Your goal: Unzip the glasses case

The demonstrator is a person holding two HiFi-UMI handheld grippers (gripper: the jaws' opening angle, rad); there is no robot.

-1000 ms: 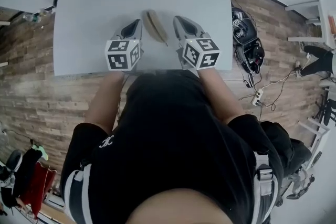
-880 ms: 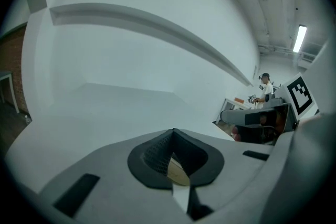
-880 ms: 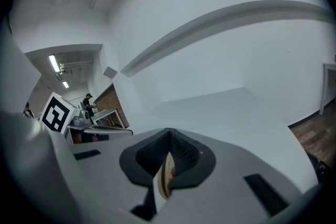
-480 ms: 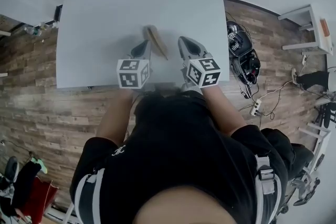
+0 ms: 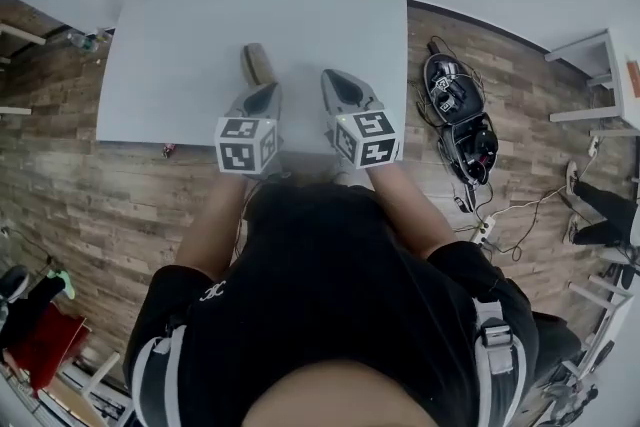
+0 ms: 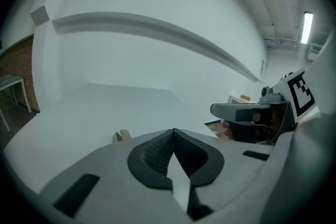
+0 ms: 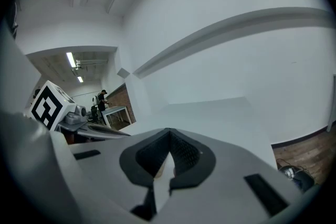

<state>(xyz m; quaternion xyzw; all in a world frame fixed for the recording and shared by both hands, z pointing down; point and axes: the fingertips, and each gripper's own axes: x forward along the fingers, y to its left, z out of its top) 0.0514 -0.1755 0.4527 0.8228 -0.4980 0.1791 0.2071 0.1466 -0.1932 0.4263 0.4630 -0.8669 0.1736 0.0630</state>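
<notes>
The tan glasses case (image 5: 257, 63) lies on the white table (image 5: 190, 25), a little in from its front edge. My left gripper (image 5: 264, 91) is shut and empty, its tips just short of the case's near end. In the left gripper view the case (image 6: 122, 136) peeks over the left jaw, to the left of the closed tips (image 6: 173, 131). My right gripper (image 5: 331, 77) is also shut on nothing, off to the right of the case and apart from it. Its own view shows the closed jaws (image 7: 168, 131) over bare tabletop, with the left gripper (image 7: 79, 122) beside it.
The table's front edge (image 5: 300, 147) runs just under both marker cubes. On the wooden floor to the right lie a black bag of gear (image 5: 458, 105) and cables with a power strip (image 5: 485, 227). White furniture (image 5: 600, 65) stands at far right.
The case lay slanted between the two grippers; now it sits end-on right ahead of the left gripper. Both grippers have shifted across the table and stay shut.
</notes>
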